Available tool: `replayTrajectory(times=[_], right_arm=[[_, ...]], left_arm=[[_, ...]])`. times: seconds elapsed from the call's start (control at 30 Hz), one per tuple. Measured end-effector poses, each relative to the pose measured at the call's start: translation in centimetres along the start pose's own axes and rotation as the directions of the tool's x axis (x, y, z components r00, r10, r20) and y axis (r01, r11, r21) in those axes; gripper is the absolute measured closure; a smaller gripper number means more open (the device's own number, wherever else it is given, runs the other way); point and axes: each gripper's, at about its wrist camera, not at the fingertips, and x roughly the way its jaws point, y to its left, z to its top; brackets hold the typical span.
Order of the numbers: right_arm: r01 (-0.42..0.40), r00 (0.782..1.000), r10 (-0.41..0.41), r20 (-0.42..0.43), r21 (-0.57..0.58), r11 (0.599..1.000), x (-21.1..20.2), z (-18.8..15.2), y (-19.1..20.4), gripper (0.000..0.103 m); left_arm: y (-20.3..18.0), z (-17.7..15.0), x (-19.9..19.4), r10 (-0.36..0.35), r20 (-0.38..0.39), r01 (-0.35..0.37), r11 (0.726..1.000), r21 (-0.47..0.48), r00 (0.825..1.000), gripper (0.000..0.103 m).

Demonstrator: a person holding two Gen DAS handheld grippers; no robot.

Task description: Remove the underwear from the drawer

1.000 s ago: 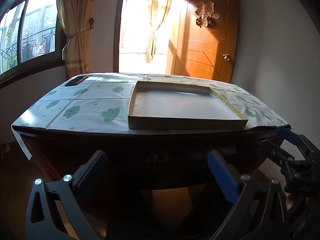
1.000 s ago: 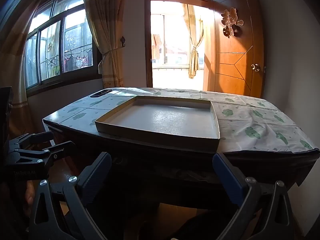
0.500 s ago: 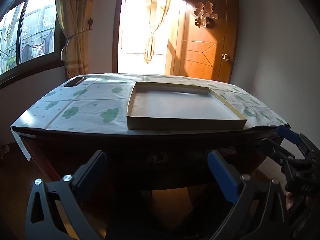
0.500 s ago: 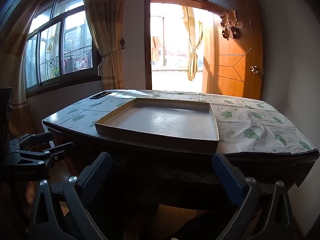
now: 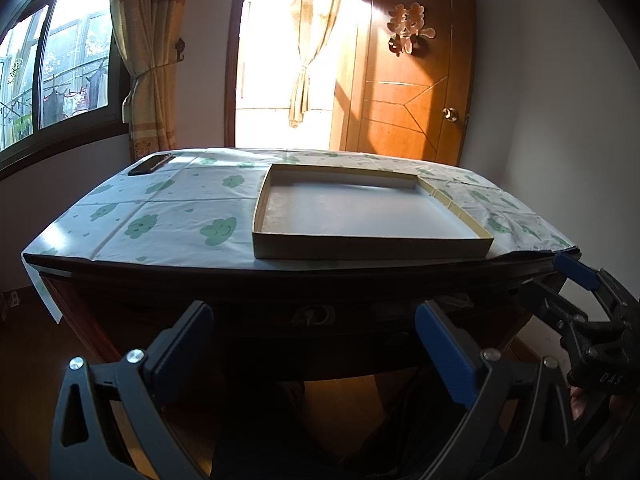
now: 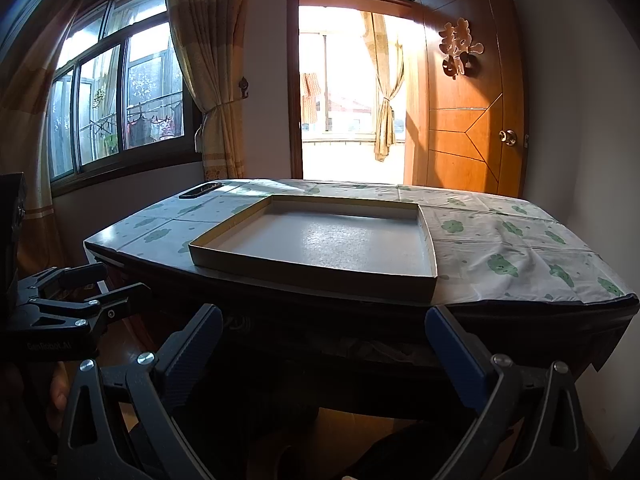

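Observation:
The dark wooden drawer front (image 5: 316, 320) sits in shadow under the table edge, with a pale handle (image 5: 316, 314) at its middle. No underwear can be made out in the dark; a faint pale crumpled shape (image 6: 376, 346) shows just below the tabletop. My left gripper (image 5: 316, 346) is open, level with the drawer front and short of it, nothing between its blue pads (image 5: 188, 344). My right gripper (image 6: 324, 346) is open too, empty, facing the same front further right. Each gripper shows in the other's view: the right gripper (image 5: 580, 300) and the left gripper (image 6: 88, 292).
A shallow open cardboard box (image 5: 372, 246) lies on the table's cloud-print cloth (image 5: 168, 220). A black remote (image 5: 150, 164) rests at the far left corner. Beyond are a wooden door (image 5: 416, 80), a bright doorway and curtained windows. Wooden floor shows below the table.
Hardly anything: both grippers stay open and the views shift only very slightly.

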Motion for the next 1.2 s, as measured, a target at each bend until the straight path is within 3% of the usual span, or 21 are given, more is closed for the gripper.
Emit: replayTrajectory(times=[1.2], right_arm=[[0.005, 1.0, -0.005, 0.028, 0.001, 1.0, -0.44, -0.06, -0.05, 0.0]], left_arm=[[-0.07, 0.03, -0.16, 0.002, 0.005, -0.002, 1.0, 0.004, 1.0, 0.0]])
